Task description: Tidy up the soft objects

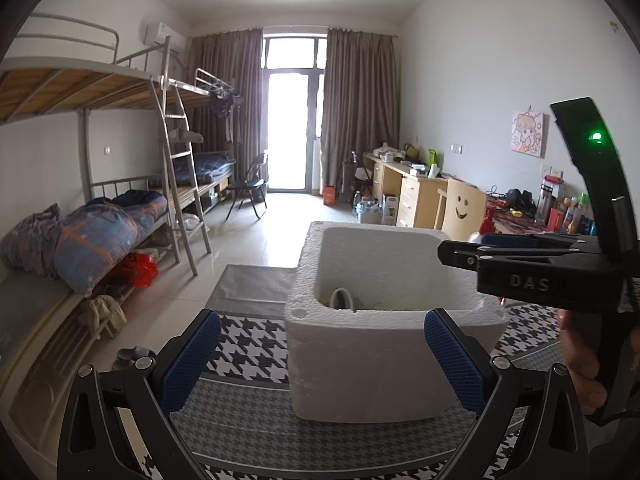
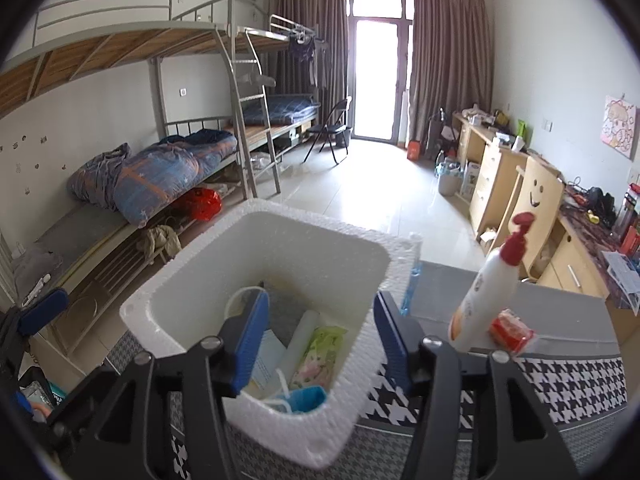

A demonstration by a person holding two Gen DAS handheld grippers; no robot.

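Right wrist — foam box point(image 2: 280, 280) below hand-held gripper point(image 2: 322, 344).

The left wrist view sits low, close before the foam box point(image 1: 360, 360), facing the window. The right wrist view looks down into that box point(image 2: 160, 320) from above, seemingly from its right. Both share the box, houndstooth cloth point(image 1: 248, 352) and bunk beds point(image 2: 160, 168)

We record one table point(image 2: 580, 384), covered in houndstooth cloth with a grey panel. On it: a white foam box point(image 2: 340, 412); beside the box, a white pump bottle point(image 2: 484, 300) and a red packet point(image 2: 510, 334).
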